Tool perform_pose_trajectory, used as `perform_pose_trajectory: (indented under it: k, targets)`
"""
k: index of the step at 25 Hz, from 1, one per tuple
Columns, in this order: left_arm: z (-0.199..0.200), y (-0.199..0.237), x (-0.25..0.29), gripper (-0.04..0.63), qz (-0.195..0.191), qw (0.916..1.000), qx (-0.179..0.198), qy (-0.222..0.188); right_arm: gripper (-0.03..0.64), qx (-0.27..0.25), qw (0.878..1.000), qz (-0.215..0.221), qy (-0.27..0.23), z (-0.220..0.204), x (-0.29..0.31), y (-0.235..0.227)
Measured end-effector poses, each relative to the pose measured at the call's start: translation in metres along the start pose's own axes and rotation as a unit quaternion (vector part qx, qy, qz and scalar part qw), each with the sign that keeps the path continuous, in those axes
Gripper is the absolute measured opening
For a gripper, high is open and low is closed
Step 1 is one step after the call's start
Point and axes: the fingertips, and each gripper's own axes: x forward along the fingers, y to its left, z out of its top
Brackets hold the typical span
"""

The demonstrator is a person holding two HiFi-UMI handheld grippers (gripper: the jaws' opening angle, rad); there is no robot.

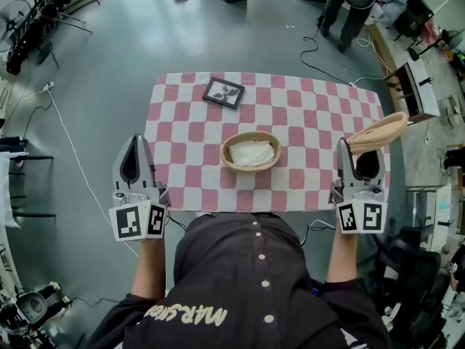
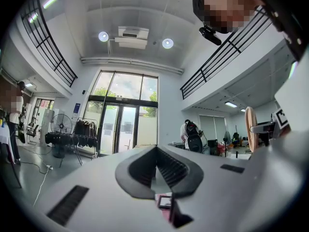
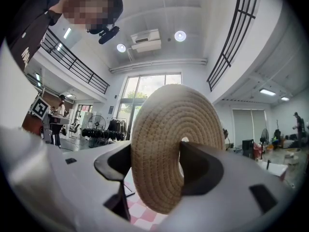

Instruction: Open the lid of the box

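My right tongs are clenched on the woven lid — in the right gripper view the coiled disc stands on edge between the two dark pads, one pressed against each face, so the right tongs grip it near its middle. In the head view the lid is up off the box and tilted, above the right edge of the table, well apart from the box itself.

The box — a shallow woven oval — sits open near the middle of the pink-and-white checked cloth, with something white and crumpled lying inside it. A small dark picture frame lies flat on the far side of the table, to the left of the box.

My left tongs are at the near left corner of the table, off its edge. In the left gripper view their jaws are drawn together at the tips with nothing between them.
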Motion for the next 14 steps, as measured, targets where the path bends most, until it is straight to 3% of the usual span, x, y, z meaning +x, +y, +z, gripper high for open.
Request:
perform_pose_trajectory:
  k: [14]
  targets:
    - [0.0008, -0.0017, 0.0003, 0.011, -0.003, 1.0000, -0.001, -0.001, 0.295, -0.004, 1.000, 0.007, 0.002, -0.0011, 0.0004, 0.0062]
